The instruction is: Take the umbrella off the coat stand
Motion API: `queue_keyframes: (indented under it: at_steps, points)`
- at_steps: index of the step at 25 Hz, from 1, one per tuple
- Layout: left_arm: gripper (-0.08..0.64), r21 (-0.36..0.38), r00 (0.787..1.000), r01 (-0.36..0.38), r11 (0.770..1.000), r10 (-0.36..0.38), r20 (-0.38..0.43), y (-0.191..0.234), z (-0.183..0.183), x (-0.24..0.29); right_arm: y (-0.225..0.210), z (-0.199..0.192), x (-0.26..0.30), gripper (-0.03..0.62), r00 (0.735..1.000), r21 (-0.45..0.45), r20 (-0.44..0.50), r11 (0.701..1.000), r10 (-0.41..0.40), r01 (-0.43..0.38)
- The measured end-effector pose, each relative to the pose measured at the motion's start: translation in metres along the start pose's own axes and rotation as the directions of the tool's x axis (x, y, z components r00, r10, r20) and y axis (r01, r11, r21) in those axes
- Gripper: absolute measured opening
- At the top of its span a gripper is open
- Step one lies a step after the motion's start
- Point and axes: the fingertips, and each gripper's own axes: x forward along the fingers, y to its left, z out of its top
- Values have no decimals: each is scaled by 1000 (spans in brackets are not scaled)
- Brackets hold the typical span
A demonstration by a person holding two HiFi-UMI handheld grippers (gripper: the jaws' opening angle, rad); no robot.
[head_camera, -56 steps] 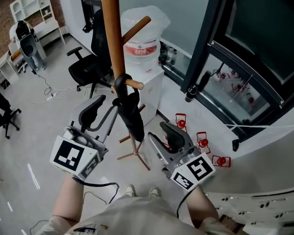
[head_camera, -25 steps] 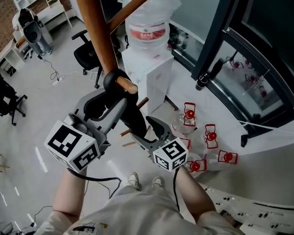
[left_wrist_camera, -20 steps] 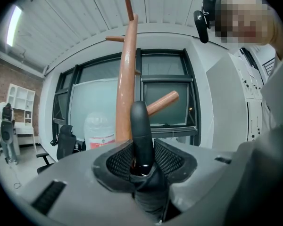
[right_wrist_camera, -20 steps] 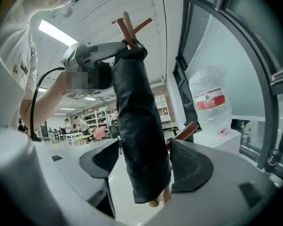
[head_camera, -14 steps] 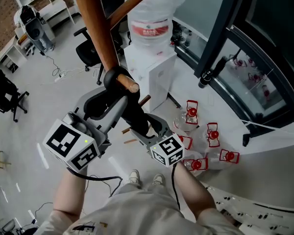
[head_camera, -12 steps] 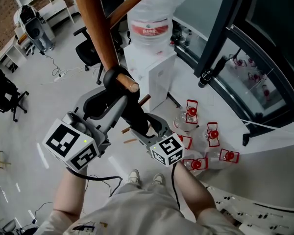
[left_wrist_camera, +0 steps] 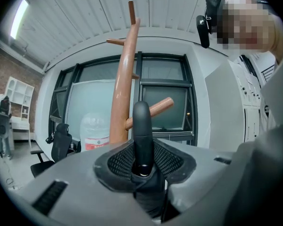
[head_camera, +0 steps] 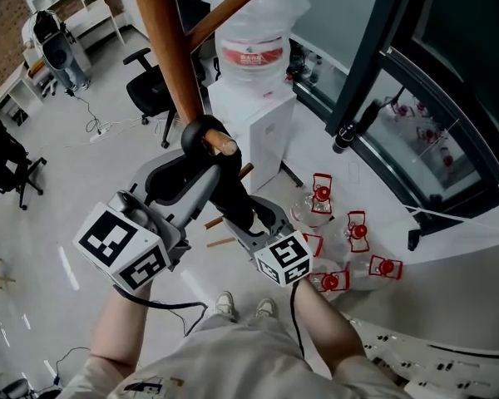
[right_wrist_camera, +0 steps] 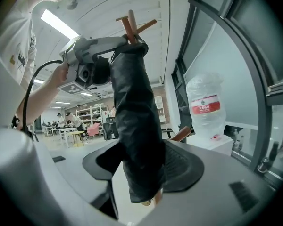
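Note:
A black folded umbrella (head_camera: 233, 196) hangs by its curved handle (head_camera: 201, 131) from a peg (head_camera: 222, 145) of the wooden coat stand (head_camera: 168, 48). My left gripper (head_camera: 187, 177) points level at the handle. Its jaws have just been closing, and the handle (left_wrist_camera: 141, 126) stands upright between the pads (left_wrist_camera: 120, 161), which press on it. My right gripper (head_camera: 251, 216) sits lower, around the umbrella's fabric body (right_wrist_camera: 134, 126). Its jaws have just been closing too. The fabric fills the space between them, and I see no firm squeeze. The left gripper (right_wrist_camera: 92, 62) shows above in the right gripper view.
A water bottle (head_camera: 251, 48) stands on a white dispenser (head_camera: 258, 131) just behind the stand. A black office chair (head_camera: 150, 90) is at the left. Red-capped bottles (head_camera: 349, 235) lie on the floor at the right, by the dark window frame (head_camera: 374, 65).
Since the earliest frame both grippers have come in to the umbrella, the left to the handle, the right to the fabric body. Over the last half second neither hand has shifted.

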Motion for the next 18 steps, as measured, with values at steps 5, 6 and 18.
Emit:
queue_keyframes:
  at_steps: [5,6,18]
  points:
    - [127,12,1000,20,1000,-20,22,-11,10,-1,-1,10,-11,259,1000,-16,14,1000,-22,22]
    - [127,12,999,24,1000,-24,26,-13,12,-1,-1,12,-14,259,999,-20,16,999,-28,28]
    - [127,34,995,71,997,-73,63,-42,39,-10,3,37,-43,258,996,-63,44,994,-81,84]
